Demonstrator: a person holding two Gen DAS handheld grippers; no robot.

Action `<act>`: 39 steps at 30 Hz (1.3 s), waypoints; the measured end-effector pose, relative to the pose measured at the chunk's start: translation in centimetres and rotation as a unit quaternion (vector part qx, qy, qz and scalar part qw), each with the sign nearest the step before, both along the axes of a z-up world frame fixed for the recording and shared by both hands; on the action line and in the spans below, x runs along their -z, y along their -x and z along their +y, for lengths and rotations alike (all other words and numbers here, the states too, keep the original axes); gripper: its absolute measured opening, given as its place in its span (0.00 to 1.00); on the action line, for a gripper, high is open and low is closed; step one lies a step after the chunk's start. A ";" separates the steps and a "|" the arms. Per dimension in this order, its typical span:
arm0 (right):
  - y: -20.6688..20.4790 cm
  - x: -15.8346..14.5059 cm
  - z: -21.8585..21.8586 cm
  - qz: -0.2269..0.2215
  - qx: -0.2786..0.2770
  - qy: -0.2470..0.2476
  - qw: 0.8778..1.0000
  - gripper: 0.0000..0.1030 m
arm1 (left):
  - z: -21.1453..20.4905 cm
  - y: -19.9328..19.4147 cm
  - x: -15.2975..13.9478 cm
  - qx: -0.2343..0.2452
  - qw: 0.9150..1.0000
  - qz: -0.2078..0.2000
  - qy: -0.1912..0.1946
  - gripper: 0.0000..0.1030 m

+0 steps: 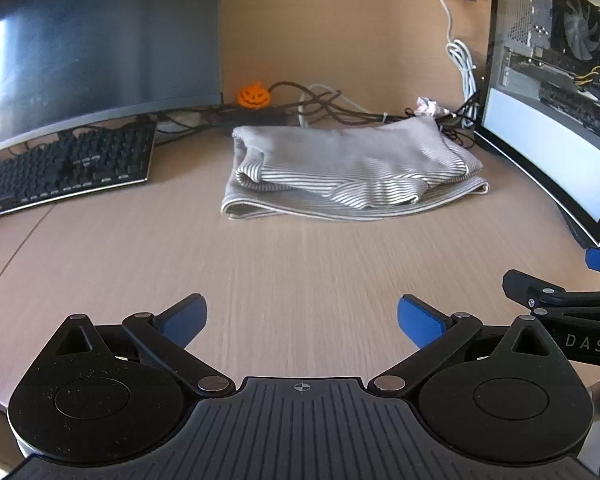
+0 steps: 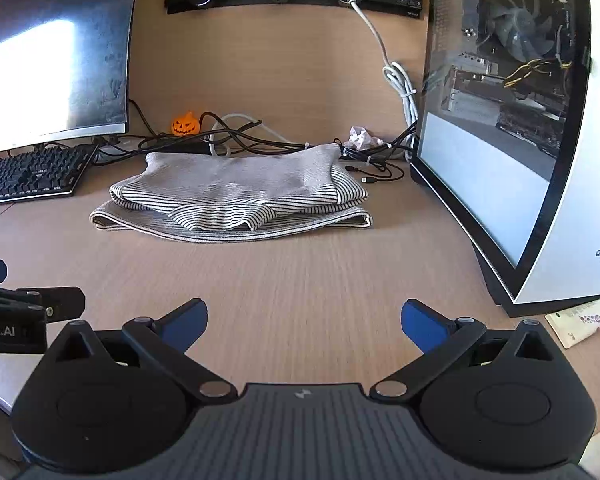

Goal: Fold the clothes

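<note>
The striped garment (image 1: 352, 172) lies in the middle of both wrist views as a compact bundle on the bench (image 1: 300, 272), folded over itself in several layers, with grey ribbed edges showing along the bottom and a striped layer bulging out between them. It sits well apart from both tools, just in front of the tangle of cables (image 1: 332, 108) and the orange pumpkin (image 1: 253, 96), between the keyboard (image 1: 64, 164) at centre left and the computer case (image 1: 560, 92) at the right edge.

The left hand-held gripper (image 1: 302, 320) fills the lower part of its frame with blue fingers spread wide and nothing between them; the right hand-held gripper (image 2: 304, 320) is likewise wide apart and empty — its side shows at the lower right of the left view.

By the look of it the folding is largely done, or paused between folds. Any next move would call for reaching forward to the near edge and pinching a whole layer — the protruding striped layer looks likely to slip loose
</note>
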State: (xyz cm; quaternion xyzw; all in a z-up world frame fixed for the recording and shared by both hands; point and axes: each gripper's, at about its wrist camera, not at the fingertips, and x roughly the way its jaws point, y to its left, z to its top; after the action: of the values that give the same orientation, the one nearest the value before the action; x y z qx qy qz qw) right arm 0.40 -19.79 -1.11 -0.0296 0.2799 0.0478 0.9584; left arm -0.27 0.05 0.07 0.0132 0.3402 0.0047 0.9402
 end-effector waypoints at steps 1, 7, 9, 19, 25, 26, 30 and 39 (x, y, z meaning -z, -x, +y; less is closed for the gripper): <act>0.0 0.0 0.1 -0.001 -0.002 0.000 1.000 1.00 | 0.0 0.1 0.0 -0.001 1.000 0.000 0.001 1.00; 0.7 -0.1 0.4 -0.018 -0.011 -0.005 1.000 1.00 | 0.2 0.8 -0.2 -0.004 1.000 0.001 0.010 1.00; 1.1 0.0 0.5 -0.016 -0.015 0.000 1.000 1.00 | 0.2 1.0 -0.3 -0.005 1.000 0.002 0.012 1.00; 1.9 0.0 0.7 0.008 -0.011 0.004 1.000 1.00 | 0.2 1.9 -0.4 -0.007 1.000 0.004 0.021 1.00; 2.1 -0.1 0.8 0.006 -0.015 0.004 1.000 1.00 | 0.4 2.2 -0.5 -0.005 1.000 0.001 0.021 1.00; 2.1 -0.1 0.8 0.006 -0.015 0.004 1.000 1.00 | 0.4 2.3 -0.5 -0.005 1.000 0.001 0.021 1.00; 2.1 -0.2 1.0 0.007 -0.019 0.005 1.000 1.00 | 0.5 2.2 -0.5 -0.005 1.000 0.003 0.021 1.00; 2.1 -0.1 1.2 0.007 -0.020 0.007 1.000 1.00 | 0.9 2.1 -0.3 -0.003 1.000 0.008 0.026 1.00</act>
State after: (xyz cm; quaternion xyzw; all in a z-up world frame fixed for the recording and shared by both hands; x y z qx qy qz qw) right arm -1.70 -18.54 -1.00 -0.0418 0.2865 0.0652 0.9549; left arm -2.34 0.91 0.34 -0.0124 0.3480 -0.0013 0.9374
